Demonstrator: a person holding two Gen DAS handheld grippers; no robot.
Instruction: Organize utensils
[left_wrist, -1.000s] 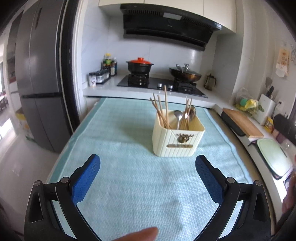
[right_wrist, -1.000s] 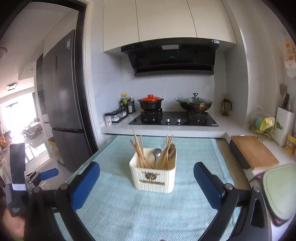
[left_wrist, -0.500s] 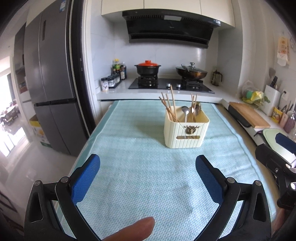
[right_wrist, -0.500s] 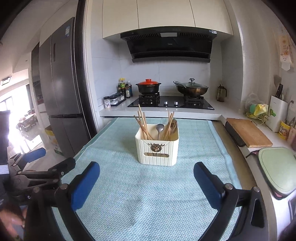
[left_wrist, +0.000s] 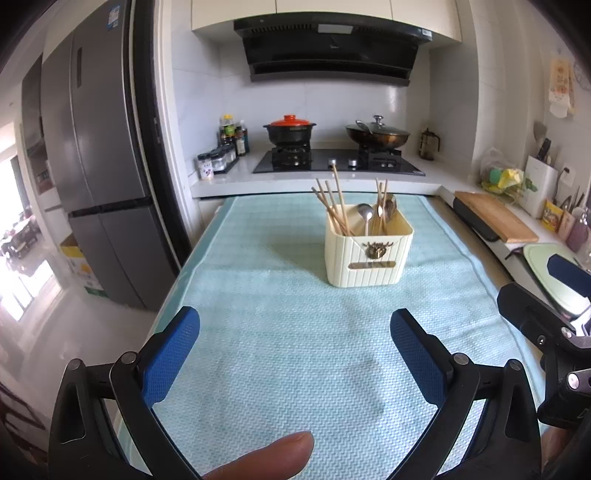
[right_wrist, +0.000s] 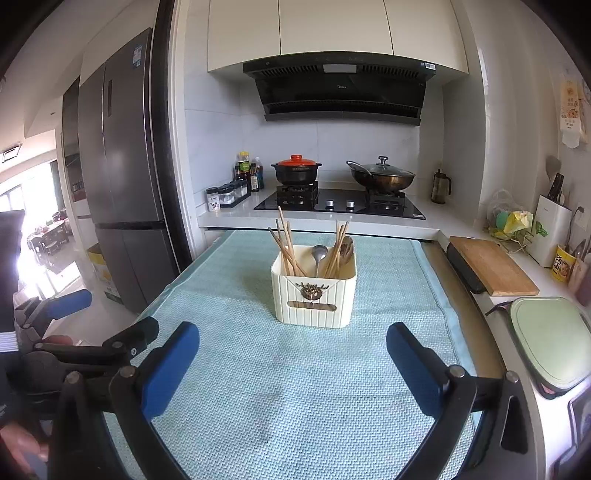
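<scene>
— Ahead of both grippers, what's on the bench (left_wrist: 229, 332)?

— A pale blue cloth (right_wrist: 236, 332) covers most of it. Straight out in front of the left gripper (left_wrist: 295, 354), a little to its right and well apart from its fingers, stands the cream utensil holder (left_wrist: 367, 254). From the right gripper (right_wrist: 293, 363) the same holder sits nearly dead ahead. Beyond it is the hob with a red-lidded pot (right_wrist: 296, 170) and a wok (right_wrist: 380, 176).

— And inside the holder?

— Wooden chopsticks (right_wrist: 286, 245) fan out on the side nearer the left gripper; more chopsticks and a couple of spoons (right_wrist: 318, 254) lean on the other side. I can't make out how the dividers run.

— Are the grippers carrying anything?

— No. Each is spread wide with nothing between its blue pads. The left gripper hovers above the near part of the cloth; the right one is beside it, off to its right.

— So which step is this?

— I'd judge nothing is loose on the cloth, so either the sorting is finished or a utensil is about to be drawn out. If the latter, the next move calls for reaching forward over the rim and narrowing the jaws on one slim handle without tipping the holder.
</scene>
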